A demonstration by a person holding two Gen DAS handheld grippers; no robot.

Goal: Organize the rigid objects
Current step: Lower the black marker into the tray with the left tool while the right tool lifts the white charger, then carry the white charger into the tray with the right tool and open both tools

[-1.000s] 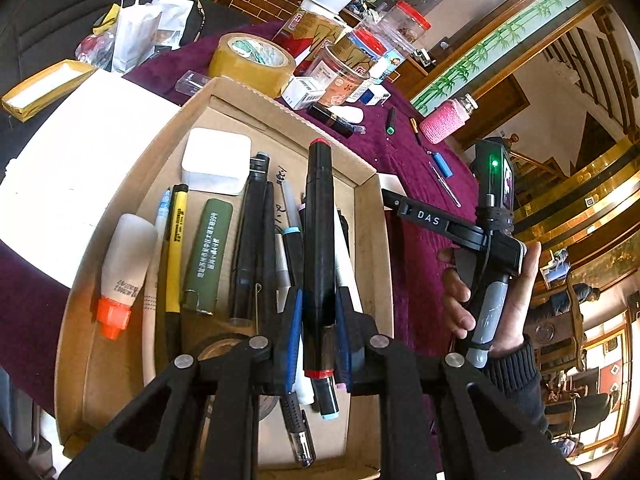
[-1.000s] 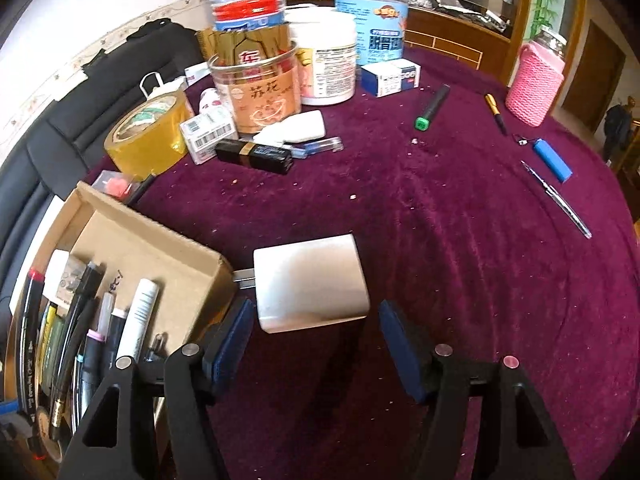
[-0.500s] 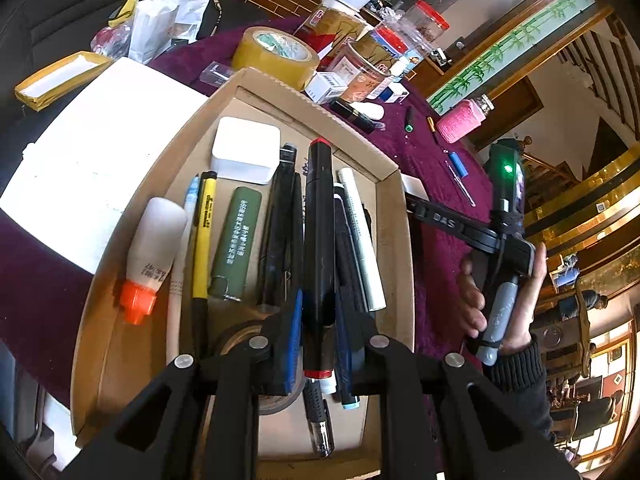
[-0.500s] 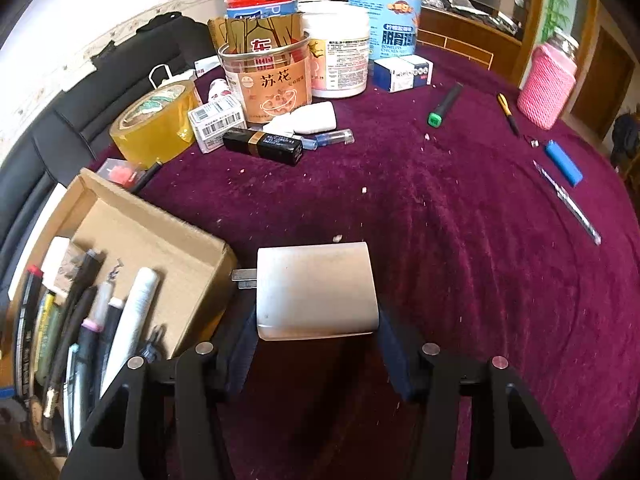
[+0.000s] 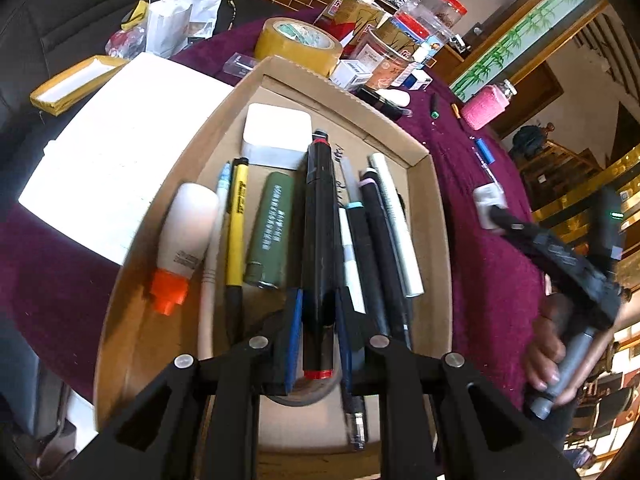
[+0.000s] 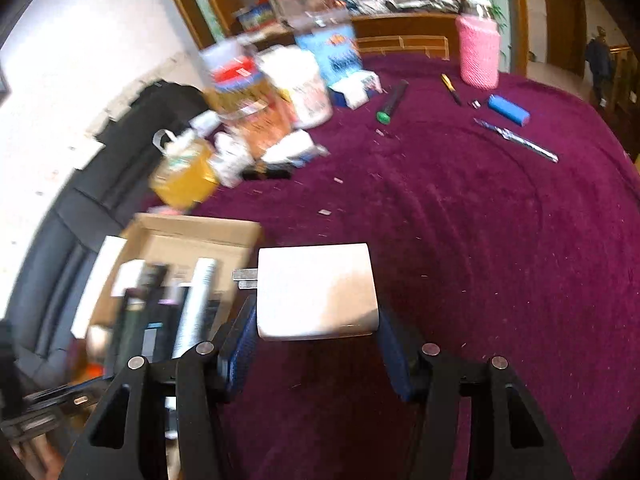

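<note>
Left wrist view showed me the cardboard box (image 5: 424, 160) sitting on a round table draped in a deep purple cloth (image 5: 492, 264), and I took that box as my landmark. My left gripper (image 5: 318, 320) was pinching a black marker with red ends (image 5: 318, 216), held lengthwise over the box among the pens already lying inside. Also in the box were a white bottle with an orange cap (image 5: 182, 236) near its left wall, a yellow pen (image 5: 236, 216), a green tube (image 5: 272, 224), a silver pen (image 5: 396, 224) toward its right wall, and a white block (image 5: 278, 128) at its far end. Left of the box lay a white pad of paper (image 5: 116, 160). Beyond its far corner stood a roll of yellow tape (image 5: 298, 44) and a crowd of jars and small cartons. A pink knitted jar (image 5: 486, 106) stood well beyond the box to the right.

Past the box's right wall my right gripper (image 6: 316, 344) had its blue pads (image 6: 240, 336) pressed against both sides of a white charger (image 6: 316, 292), its metal prongs pointing toward the box, just beside the box's right wall. Farther across the cloth from the box lay a green-tipped marker (image 6: 390, 102), a blue lighter (image 6: 508, 110) and a metal pen (image 6: 516, 140), well apart from each other. The cloth was flecked with pale crumbs. Behind the table I saw a black sofa (image 6: 72, 216), a white wall and wood panelling.
</note>
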